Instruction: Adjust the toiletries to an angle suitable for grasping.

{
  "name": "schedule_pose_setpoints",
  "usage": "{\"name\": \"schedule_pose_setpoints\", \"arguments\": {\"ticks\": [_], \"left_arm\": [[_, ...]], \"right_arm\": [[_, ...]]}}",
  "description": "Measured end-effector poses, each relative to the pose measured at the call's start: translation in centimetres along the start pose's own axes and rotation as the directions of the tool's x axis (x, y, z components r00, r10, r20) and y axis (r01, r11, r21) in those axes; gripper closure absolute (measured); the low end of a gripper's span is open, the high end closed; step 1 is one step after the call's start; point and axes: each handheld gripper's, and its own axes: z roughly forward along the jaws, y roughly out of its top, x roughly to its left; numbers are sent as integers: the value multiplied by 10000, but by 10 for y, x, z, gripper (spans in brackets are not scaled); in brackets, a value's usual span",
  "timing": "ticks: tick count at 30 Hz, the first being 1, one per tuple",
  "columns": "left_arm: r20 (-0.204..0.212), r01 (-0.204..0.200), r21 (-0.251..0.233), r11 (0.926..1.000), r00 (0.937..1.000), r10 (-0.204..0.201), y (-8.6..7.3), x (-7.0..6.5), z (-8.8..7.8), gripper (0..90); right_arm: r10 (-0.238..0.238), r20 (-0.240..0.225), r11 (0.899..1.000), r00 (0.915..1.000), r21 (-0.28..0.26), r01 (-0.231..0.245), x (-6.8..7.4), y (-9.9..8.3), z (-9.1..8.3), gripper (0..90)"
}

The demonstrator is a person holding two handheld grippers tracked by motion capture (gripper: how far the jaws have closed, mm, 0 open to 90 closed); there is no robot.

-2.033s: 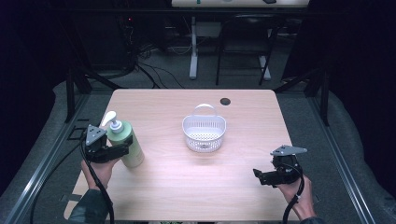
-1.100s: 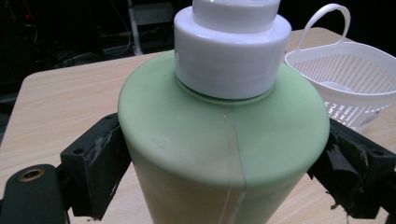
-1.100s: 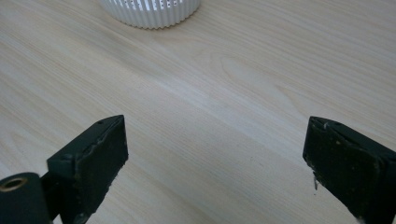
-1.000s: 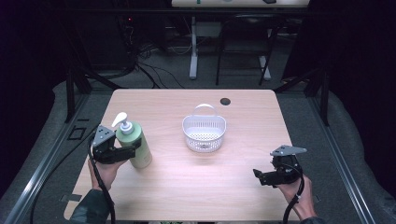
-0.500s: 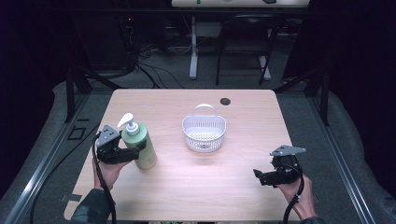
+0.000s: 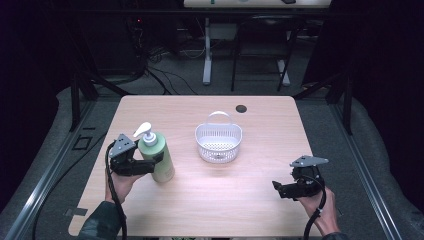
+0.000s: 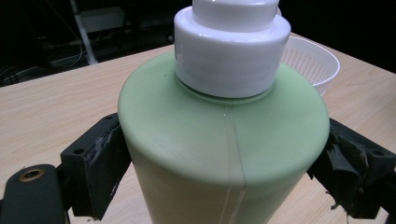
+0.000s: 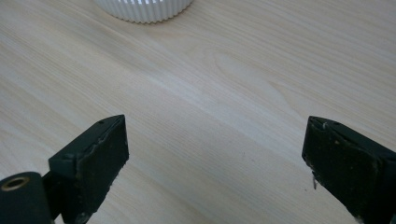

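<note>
Up close, jaws against green bottle (image 7: 219, 154)

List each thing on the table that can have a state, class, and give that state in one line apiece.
Green pump bottle: upright, gripped at its sides, pump cap on.
White basket: upright on the table, handle raised, nothing visible inside.
Left gripper: shut on the green pump bottle.
Right gripper: open, nothing between its jaws, over bare table.
</note>
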Motion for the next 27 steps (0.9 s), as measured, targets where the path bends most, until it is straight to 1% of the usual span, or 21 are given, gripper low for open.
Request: {"name": "schedule_pose_setpoints", "arguments": {"ticks": [4,7,10,15,18,19,27], "left_arm": [[150,-39,-11,10000,9999,39,1,-2,2,119],[335,-149,-8,9999,9993,149,2,-5,5,119],[427,-214,-5,9998,9989,214,2,-6,7,119],[510,-237,-26,9997,9984,238,3,-8,9,119],[605,-255,1,9997,9978,254,4,-9,10,119],[692,-304,-24,9995,9971,305,4,-10,11,119],[834,-364,-97,9993,9958,371,4,-13,13,118]], "right_arm": [[4,33,10000,10000,-25,-4,-1,0,0,69],[72,52,10000,10000,-10,-72,-2,0,0,69],[96,26,10000,10000,16,-96,-2,0,1,69],[7,-40,10000,10000,74,-7,-1,0,3,69],[8,-119,9999,9999,102,-7,0,0,4,69],[-46,-136,9999,9999,107,47,0,1,5,69],[-163,-271,9997,9995,194,169,3,4,10,71]]}}
